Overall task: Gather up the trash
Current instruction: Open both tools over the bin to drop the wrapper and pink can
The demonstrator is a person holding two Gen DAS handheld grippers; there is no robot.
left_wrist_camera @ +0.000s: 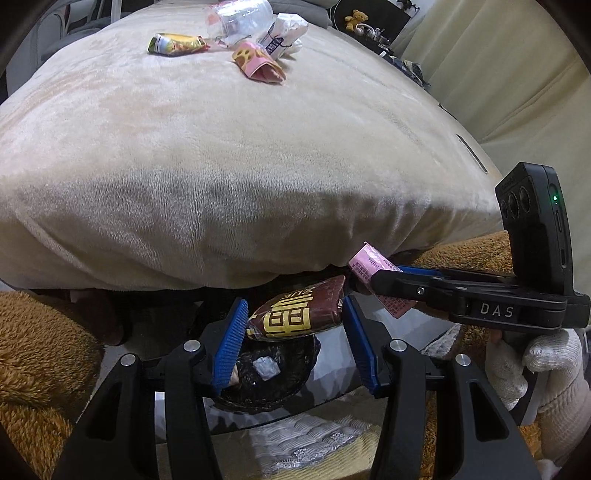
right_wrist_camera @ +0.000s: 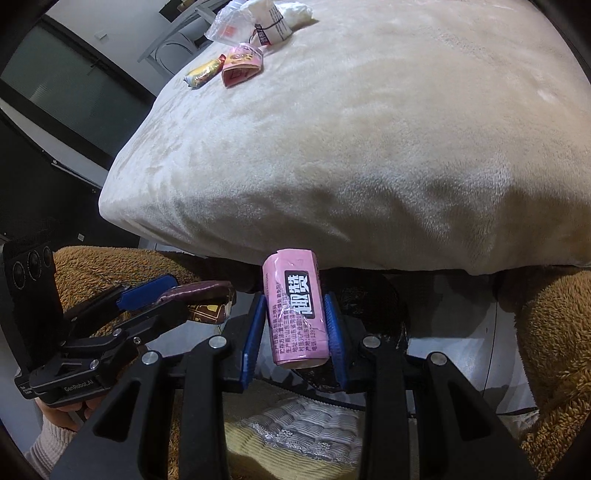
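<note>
My left gripper (left_wrist_camera: pixel 293 317) is shut on a brown snack wrapper (left_wrist_camera: pixel 299 314) with gold letters, held above a black-lined trash bin (left_wrist_camera: pixel 266 384). My right gripper (right_wrist_camera: pixel 295 314) is shut on a pink wrapper (right_wrist_camera: pixel 295 314) with black print, held over the same bin (right_wrist_camera: pixel 369 306). The right gripper also shows in the left wrist view (left_wrist_camera: pixel 384 277), and the left gripper shows in the right wrist view (right_wrist_camera: pixel 166 295). More trash lies far back on the cream blanket (left_wrist_camera: pixel 221 147): a yellow-green wrapper (left_wrist_camera: pixel 175 44), a pink wrapper (left_wrist_camera: pixel 258 61), a clear bag (left_wrist_camera: pixel 240 16) and a white packet (left_wrist_camera: pixel 284 31).
The cream blanket's front edge overhangs just beyond the bin. A brown fuzzy blanket (left_wrist_camera: pixel 33 350) lies to both sides. A quilted pale mat (right_wrist_camera: pixel 295 439) lies below the grippers. A dark window (right_wrist_camera: pixel 66 85) is at the left.
</note>
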